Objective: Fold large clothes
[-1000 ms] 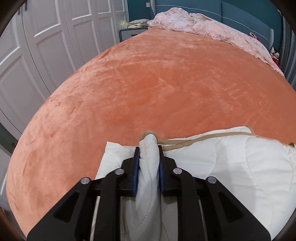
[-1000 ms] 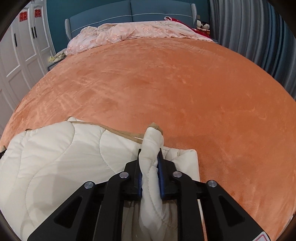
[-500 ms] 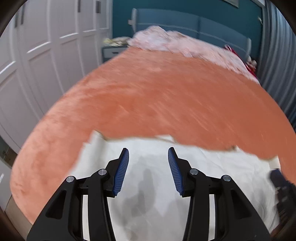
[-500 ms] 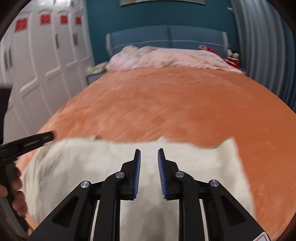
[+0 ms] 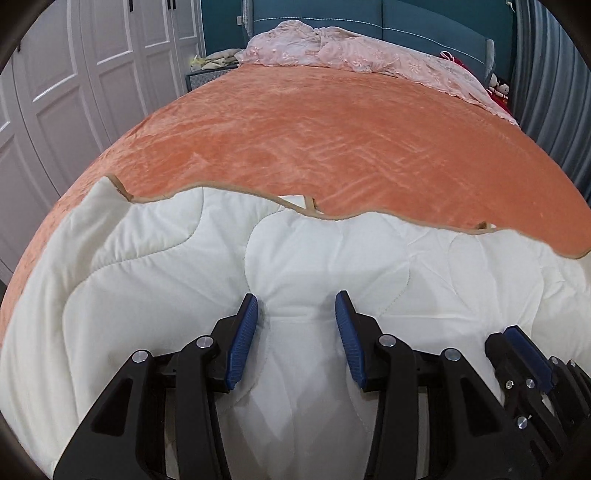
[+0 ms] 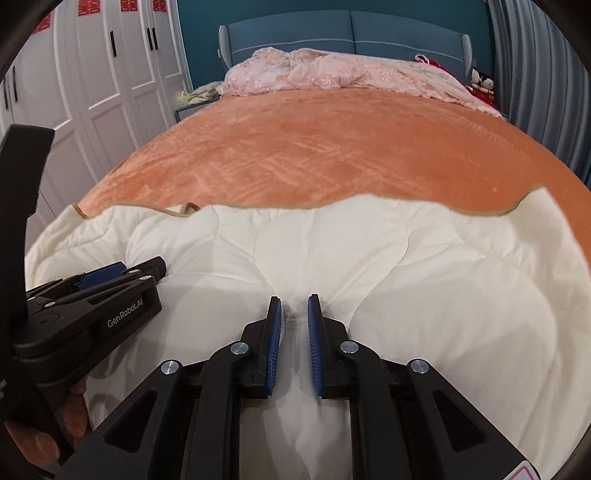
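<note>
A cream quilted blanket with tan trim [image 5: 314,258] lies folded on the near part of the orange bed [image 5: 332,129]; it also shows in the right wrist view [image 6: 369,251]. My left gripper [image 5: 297,306] is open, low over the blanket's near middle, holding nothing. My right gripper [image 6: 294,306] is open with a narrow gap, jaws resting at a small pucker of the blanket. The right gripper shows at the lower right of the left wrist view [image 5: 524,354]; the left gripper shows at the left of the right wrist view [image 6: 92,295].
A crumpled pink cover [image 6: 332,70] lies at the bed's head by the blue headboard [image 6: 343,29]. White wardrobe doors [image 5: 74,74] stand along the left, a nightstand [image 5: 207,74] beside the bed, grey curtains [image 6: 535,74] on the right.
Both grippers let go of the blanket corners they held a second ago, opened, and drew back over the near middle of the folded blanket, side by side.
</note>
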The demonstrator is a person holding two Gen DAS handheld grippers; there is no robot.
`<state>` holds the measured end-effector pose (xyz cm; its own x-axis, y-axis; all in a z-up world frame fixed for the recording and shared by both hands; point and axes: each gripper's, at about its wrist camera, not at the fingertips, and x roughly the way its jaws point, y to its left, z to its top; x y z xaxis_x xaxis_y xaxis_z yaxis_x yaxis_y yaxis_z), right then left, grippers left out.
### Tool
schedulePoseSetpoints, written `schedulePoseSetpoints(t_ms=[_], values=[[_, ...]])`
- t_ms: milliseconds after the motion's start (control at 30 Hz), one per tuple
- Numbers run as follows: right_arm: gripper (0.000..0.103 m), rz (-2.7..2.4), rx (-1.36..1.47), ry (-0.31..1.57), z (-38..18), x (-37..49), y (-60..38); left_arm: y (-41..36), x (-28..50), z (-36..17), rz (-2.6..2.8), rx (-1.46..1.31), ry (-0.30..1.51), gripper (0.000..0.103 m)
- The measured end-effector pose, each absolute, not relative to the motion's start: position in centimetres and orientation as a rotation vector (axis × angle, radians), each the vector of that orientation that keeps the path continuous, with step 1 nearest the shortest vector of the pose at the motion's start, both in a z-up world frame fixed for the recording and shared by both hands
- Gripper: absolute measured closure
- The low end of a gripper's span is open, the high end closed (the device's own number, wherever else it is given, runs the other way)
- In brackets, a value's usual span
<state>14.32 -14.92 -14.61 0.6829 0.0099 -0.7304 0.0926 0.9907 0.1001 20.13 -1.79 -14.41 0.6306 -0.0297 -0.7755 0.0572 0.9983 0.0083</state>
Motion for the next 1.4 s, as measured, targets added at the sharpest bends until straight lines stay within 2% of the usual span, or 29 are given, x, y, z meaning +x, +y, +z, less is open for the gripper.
schedulePoseSetpoints(t_ms=[467,633,867,1100,1400], values=[[0.092,-0.054,0.118,0.821,-16.0,15.0,-14.8,-2.5,21.0,-15.8,-0.024,0.075,0.870,0.061],[0.091,-0.042,0.121,0.796,-14.7,14.2,-14.8,-1.9,20.8,-15.0,-0.050,0.043,0.883,0.061],[0.091,0.000,0.090,0.812,-10.4,6.5,-13.9,2.5,14.3,-11.1,-0.093,0.023,0.894,0.061],[0.090,0.021,0.060,0.904,-12.4,1.9,-12.4,3.7,9.3,-11.5,-0.085,0.068,0.936,0.061],[0.090,0.014,0.003,0.888,-14.5,1.8,-11.8,3.0,7.8,-13.3,-0.063,0.117,0.916,0.061]])
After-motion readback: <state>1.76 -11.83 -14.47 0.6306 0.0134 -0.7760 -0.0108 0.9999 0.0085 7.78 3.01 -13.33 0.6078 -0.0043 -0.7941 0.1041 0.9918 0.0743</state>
